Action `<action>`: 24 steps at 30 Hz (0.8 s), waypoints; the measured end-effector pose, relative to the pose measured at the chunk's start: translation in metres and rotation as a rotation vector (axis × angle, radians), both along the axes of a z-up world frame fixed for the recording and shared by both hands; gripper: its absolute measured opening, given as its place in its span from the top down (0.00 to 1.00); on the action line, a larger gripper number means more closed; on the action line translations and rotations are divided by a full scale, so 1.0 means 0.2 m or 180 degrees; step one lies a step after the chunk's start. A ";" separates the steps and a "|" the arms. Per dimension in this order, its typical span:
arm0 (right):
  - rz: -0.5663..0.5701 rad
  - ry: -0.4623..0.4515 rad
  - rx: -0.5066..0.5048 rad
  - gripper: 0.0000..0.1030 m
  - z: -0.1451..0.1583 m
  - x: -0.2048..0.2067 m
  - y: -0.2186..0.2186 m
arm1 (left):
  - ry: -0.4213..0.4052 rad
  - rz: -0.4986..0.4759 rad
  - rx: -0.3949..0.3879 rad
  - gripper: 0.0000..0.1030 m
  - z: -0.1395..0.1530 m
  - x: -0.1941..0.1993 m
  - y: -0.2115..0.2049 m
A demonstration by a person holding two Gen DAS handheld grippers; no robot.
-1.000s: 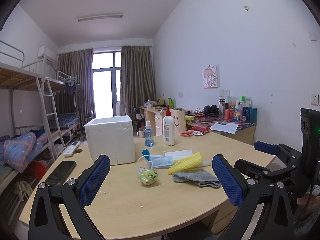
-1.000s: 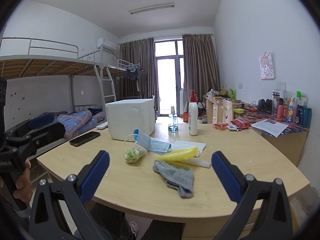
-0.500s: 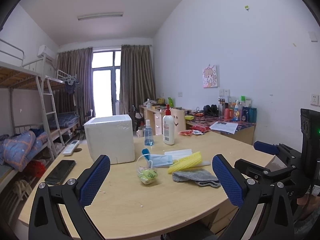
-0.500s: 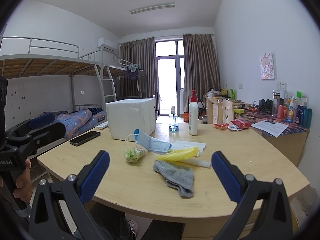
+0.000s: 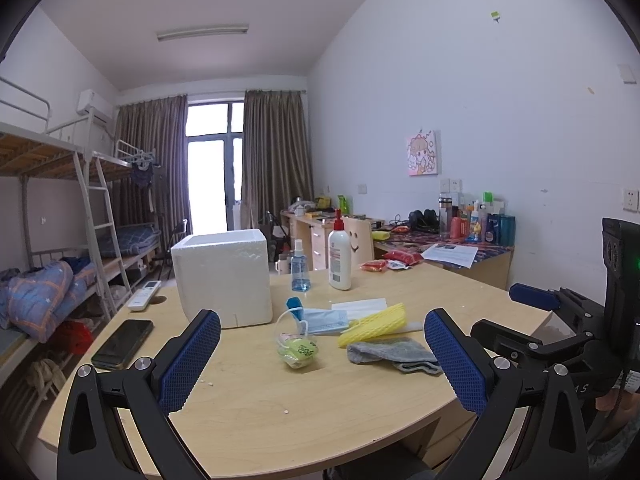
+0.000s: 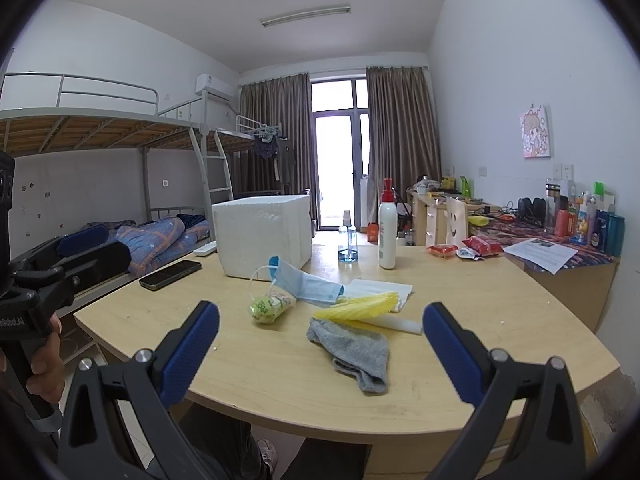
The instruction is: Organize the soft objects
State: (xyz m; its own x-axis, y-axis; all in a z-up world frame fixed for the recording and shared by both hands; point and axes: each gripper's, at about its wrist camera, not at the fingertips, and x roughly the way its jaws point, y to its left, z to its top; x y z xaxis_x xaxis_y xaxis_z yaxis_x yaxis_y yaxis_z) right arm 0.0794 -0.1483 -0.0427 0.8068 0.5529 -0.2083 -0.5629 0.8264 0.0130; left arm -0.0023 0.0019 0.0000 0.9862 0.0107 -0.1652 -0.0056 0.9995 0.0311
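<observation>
The box (image 5: pixel 224 280) hides the table (image 5: pixel 260 408) behind it, and I cannot see inside the box. Near the box, the words on the little green bag (image 5: pixel 298 350) are too small to read. The paper (image 6: pixel 538 254) print is too.

A crumpled grey sock (image 6: pixel 352 350) lies flat at centre frame on the counter (image 6: pixel 500 320). Just behind it rests a yellow foam net sleeve (image 6: pixel 358 307), a blue face mask (image 6: pixel 308 284) behind that, and a small clear bag of green contents (image 6: pixel 267 307) to the left.
</observation>
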 end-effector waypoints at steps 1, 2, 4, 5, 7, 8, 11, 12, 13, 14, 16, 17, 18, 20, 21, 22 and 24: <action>0.0006 -0.0001 0.0001 0.00 0.00 0.00 0.00 | 0.0004 -0.0003 0.0006 0.01 0.00 0.00 0.00; 0.0009 -0.0001 -0.0001 0.00 0.00 0.00 0.00 | 0.0007 -0.0006 0.0005 0.01 0.00 0.00 0.00; 0.0015 -0.0009 -0.0003 0.00 0.00 0.00 0.00 | 0.0008 -0.0005 -0.0009 0.01 0.00 0.00 0.00; 0.0018 -0.0011 -0.0003 0.00 0.00 0.00 0.00 | 0.0001 -0.0004 -0.0002 0.01 0.00 0.00 0.00; 0.0013 -0.0008 -0.0003 0.00 0.00 -0.01 0.00 | 0.0007 -0.0002 0.0010 0.01 0.00 0.00 0.00; 0.0008 -0.0005 -0.0003 0.00 0.00 -0.01 0.00 | 0.0011 0.0007 0.0012 0.01 0.00 0.00 0.00; 0.0005 -0.0008 0.0006 0.00 0.00 -0.01 0.00 | 0.0010 0.0009 -0.0010 0.01 0.00 0.00 0.01; 0.0001 -0.0006 0.0003 0.00 0.00 -0.01 0.00 | 0.0006 0.0012 -0.0016 0.01 0.00 0.00 0.01; -0.0003 -0.0005 0.0004 0.00 0.00 -0.01 0.00 | 0.0005 0.0021 -0.0016 0.01 0.00 0.00 0.01; -0.0004 0.0000 0.0005 0.00 0.00 -0.01 0.00 | 0.0005 0.0027 -0.0018 0.01 0.00 0.01 0.01; -0.0009 0.0015 0.0006 0.00 0.00 0.00 0.00 | 0.0016 0.0037 -0.0050 0.01 -0.01 0.01 0.02; -0.0009 0.0025 0.0004 0.00 -0.01 0.00 0.00 | 0.0027 0.0030 -0.0061 0.01 -0.01 0.02 0.02; -0.0003 0.0029 0.0003 0.00 -0.01 0.01 0.00 | 0.0052 0.0014 -0.0080 0.01 -0.02 0.02 0.02; 0.0017 0.0038 0.0009 0.00 -0.01 0.01 0.00 | 0.0074 -0.0007 -0.0094 0.01 -0.02 0.03 0.03; 0.0021 0.0045 0.0009 0.00 -0.01 0.02 0.00 | 0.0078 -0.0001 -0.0091 0.01 -0.02 0.03 0.03; 0.0019 0.0051 0.0003 0.00 -0.01 0.02 0.00 | 0.0078 0.0022 -0.0074 0.01 -0.03 0.04 0.03; 0.0013 0.0057 -0.0018 0.00 -0.02 0.03 0.01 | 0.0086 0.0056 -0.0048 0.01 -0.04 0.05 0.03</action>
